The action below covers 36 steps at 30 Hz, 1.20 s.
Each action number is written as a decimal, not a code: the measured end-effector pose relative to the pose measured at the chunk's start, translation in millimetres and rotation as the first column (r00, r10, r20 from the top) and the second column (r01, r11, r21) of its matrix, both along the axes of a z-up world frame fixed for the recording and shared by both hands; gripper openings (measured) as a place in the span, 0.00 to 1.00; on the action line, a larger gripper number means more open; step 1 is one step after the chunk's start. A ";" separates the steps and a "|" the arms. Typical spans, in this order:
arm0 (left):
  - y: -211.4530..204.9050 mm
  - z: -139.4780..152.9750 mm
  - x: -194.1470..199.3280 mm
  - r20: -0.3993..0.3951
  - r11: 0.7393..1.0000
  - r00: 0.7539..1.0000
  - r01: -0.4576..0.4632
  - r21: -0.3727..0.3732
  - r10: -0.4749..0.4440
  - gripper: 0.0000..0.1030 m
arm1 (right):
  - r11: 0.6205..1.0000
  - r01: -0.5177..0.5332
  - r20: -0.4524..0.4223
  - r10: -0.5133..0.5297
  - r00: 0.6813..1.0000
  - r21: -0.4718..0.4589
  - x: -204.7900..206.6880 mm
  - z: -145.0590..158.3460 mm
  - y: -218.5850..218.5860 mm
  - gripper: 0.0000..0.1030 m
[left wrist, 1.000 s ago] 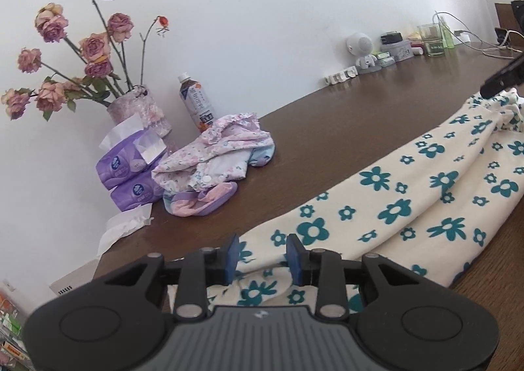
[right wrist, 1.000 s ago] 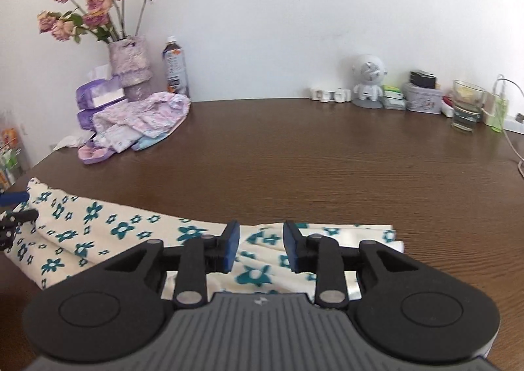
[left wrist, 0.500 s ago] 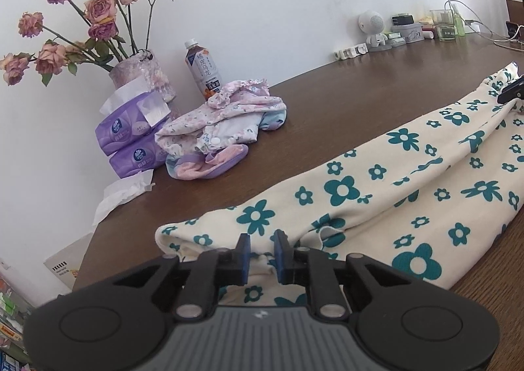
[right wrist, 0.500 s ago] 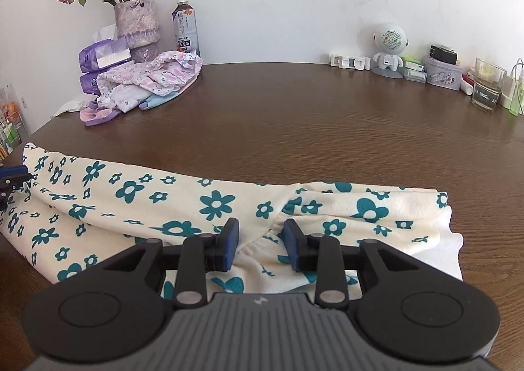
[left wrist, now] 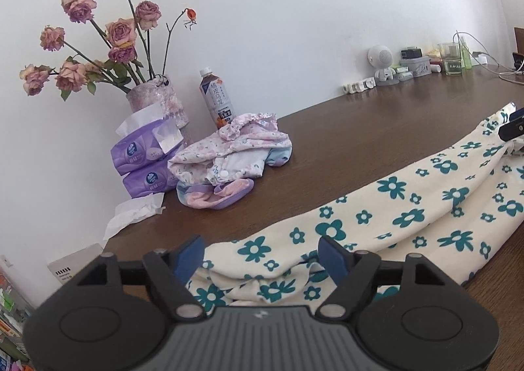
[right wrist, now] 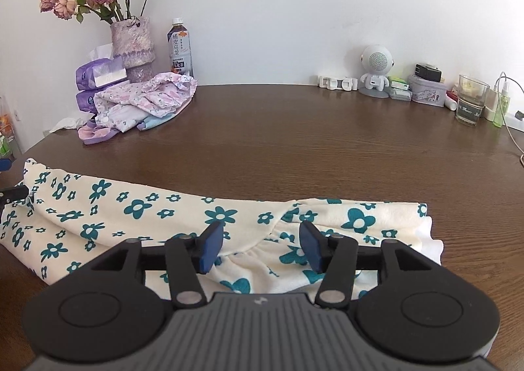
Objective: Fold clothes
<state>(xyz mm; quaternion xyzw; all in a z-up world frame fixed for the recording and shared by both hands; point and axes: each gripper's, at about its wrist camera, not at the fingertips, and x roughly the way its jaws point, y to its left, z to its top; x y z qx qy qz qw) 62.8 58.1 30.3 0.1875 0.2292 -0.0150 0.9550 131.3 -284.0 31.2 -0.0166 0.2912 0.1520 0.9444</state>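
Left wrist view: the left gripper (left wrist: 262, 249) stands with its jaws spread wide over the near end of the floral garment (left wrist: 409, 207), which runs as a long cream band from bottom centre up to the right edge across the brown table (left wrist: 360, 128). It looks like thin, limp, light fabric that bunches at any touch, so a pinch on the hemmed edge or a corner would hold better than the slack middle. Half a second ago these jaws were pinched nearly together on the cloth; now they are apart and it lies free. Right wrist view: the right gripper (right wrist: 260, 244) is likewise open, fingers straddling the gathered band low in the frame, the garment folded lengthwise from lower left to lower right. Those jaws were narrower before, too. The pile of pink clothes (right wrist: 137, 105) sits upper left by the vase (right wrist: 132, 46).
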 end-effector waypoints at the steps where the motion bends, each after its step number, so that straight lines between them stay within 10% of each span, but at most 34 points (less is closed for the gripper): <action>1: -2.5 1.3 -2.5 0.005 1.000 1.000 0.004 -0.009 -0.004 0.81 | 1.000 0.003 0.004 -0.003 1.000 0.002 -2.9 1.0 -0.7 0.61; 20: -43.7 15.0 -60.3 0.025 0.976 0.998 0.068 -0.209 -0.064 0.93 | 0.996 0.061 0.051 -0.064 0.997 0.058 -76.3 11.2 -31.7 0.99; 36: -71.4 15.7 -85.5 0.034 0.947 0.997 0.080 -0.311 -0.074 0.96 | 0.982 0.137 0.036 -0.143 0.989 0.128 -124.3 0.2 -57.0 1.00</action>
